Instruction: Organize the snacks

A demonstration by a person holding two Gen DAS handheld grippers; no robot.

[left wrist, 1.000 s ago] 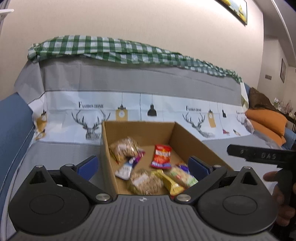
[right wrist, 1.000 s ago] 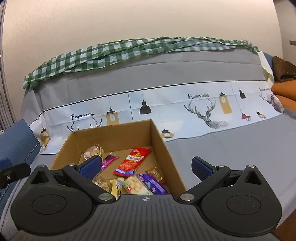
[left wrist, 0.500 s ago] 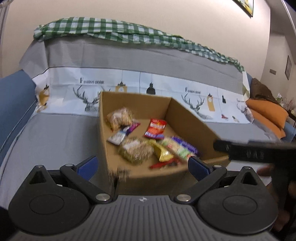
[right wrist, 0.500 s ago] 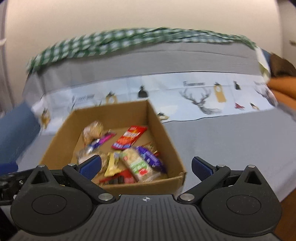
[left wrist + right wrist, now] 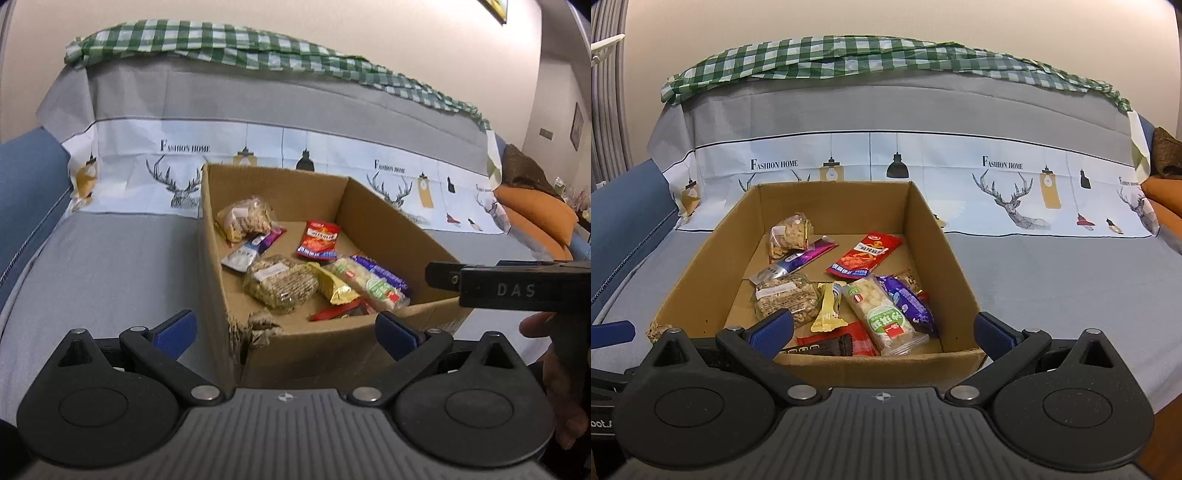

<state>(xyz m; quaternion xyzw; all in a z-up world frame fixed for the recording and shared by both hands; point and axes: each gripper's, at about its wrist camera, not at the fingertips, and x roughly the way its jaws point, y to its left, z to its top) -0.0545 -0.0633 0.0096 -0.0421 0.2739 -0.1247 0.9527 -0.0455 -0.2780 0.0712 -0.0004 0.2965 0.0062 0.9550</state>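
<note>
Snack box on covered sofa, both grippers held at its near edge.

Left wrist view: the left gripper [image 5: 284, 328] has its two blue pads spread wide, holding nothing, just short of the torn near-left corner of one open cardboard box [image 5: 388, 236]. The box sits on the grey sofa cover [image 5: 110, 258]. Counted inside: two clear bags of brown snacks [image 5: 280, 282], one red packet [image 5: 319, 240], one gold wrapper [image 5: 332, 286], one green-and-white bar [image 5: 369, 284]. The right gripper body [image 5: 517, 290] shows at the right edge.

Right wrist view: the right gripper [image 5: 882, 330] is likewise spread and empty at the near wall of the box [image 5: 931, 218]. Counted here: one purple packet [image 5: 908, 302] at the right, one purple-and-silver stick [image 5: 798, 260] at the far left, one red-and-black wrapper [image 5: 838, 341] nearest.
</note>
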